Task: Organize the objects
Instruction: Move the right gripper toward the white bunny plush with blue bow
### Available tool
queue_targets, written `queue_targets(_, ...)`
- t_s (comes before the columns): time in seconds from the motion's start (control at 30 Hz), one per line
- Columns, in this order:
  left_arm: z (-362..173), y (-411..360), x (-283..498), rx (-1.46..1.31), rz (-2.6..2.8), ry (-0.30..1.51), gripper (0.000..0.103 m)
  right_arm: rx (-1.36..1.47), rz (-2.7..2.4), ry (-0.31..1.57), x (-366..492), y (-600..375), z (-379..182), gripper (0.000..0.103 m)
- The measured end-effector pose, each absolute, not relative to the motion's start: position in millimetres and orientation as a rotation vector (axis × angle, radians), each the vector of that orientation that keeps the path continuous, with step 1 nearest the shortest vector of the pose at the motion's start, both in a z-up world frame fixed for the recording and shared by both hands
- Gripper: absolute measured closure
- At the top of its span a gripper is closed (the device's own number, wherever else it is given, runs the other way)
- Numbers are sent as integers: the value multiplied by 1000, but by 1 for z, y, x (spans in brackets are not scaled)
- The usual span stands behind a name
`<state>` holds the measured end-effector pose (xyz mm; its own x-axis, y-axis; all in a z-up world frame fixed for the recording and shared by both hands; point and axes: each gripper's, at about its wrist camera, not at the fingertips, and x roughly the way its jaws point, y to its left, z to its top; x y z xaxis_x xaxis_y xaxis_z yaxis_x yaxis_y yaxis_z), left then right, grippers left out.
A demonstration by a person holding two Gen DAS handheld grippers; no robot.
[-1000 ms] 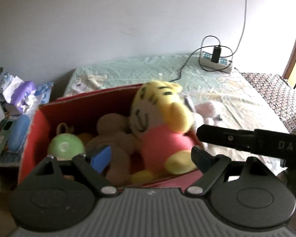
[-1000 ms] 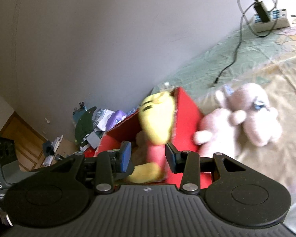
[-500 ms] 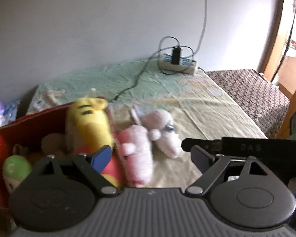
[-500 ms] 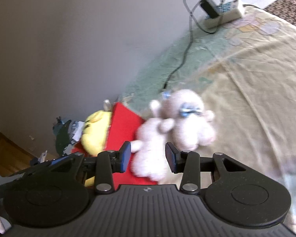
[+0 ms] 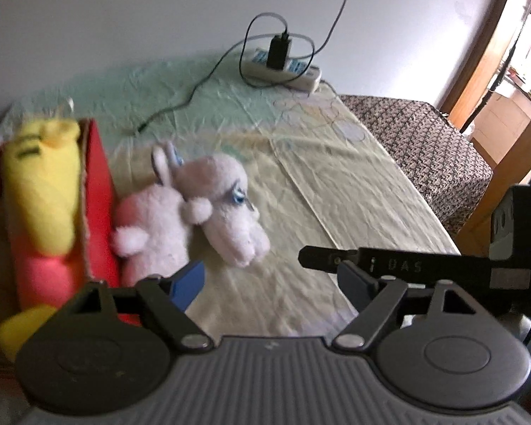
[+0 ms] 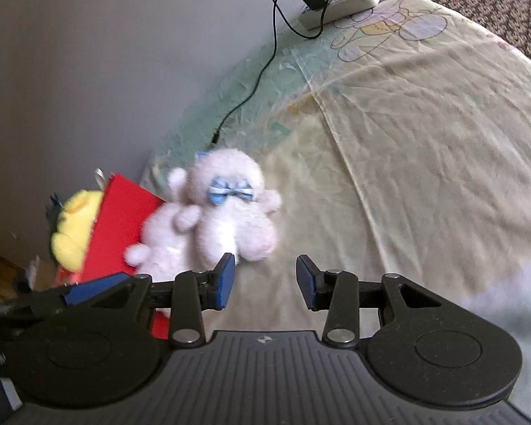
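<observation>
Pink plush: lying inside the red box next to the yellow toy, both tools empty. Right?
Not quite. The pink plush lies on the bed sheet, outside the red box and against its outer wall; the right wrist view shows it. The yellow toy is in the box, and the left tool and right tool are empty.

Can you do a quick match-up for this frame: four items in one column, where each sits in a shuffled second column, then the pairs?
1. pink plush
2. yellow plush
3. power strip
4. left gripper

a. inside the red box
b. far end of the bed, near the wall
c. open, nothing between its jaws
d. on the sheet, against the box's outer side

Pairs: 1-d, 2-a, 3-b, 4-c
</observation>
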<state>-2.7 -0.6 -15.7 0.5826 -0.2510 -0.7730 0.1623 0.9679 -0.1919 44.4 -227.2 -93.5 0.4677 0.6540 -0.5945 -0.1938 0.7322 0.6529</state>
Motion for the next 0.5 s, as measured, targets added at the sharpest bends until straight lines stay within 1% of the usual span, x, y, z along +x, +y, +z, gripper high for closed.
queue_targets(0.27,-29,11,14,-228,-226,978,23,416,630,940,56,-214,-103,60)
queue_targets(0.5,-29,8,21,-187,-173,986,28,293,695,890,69,-201,-108,60)
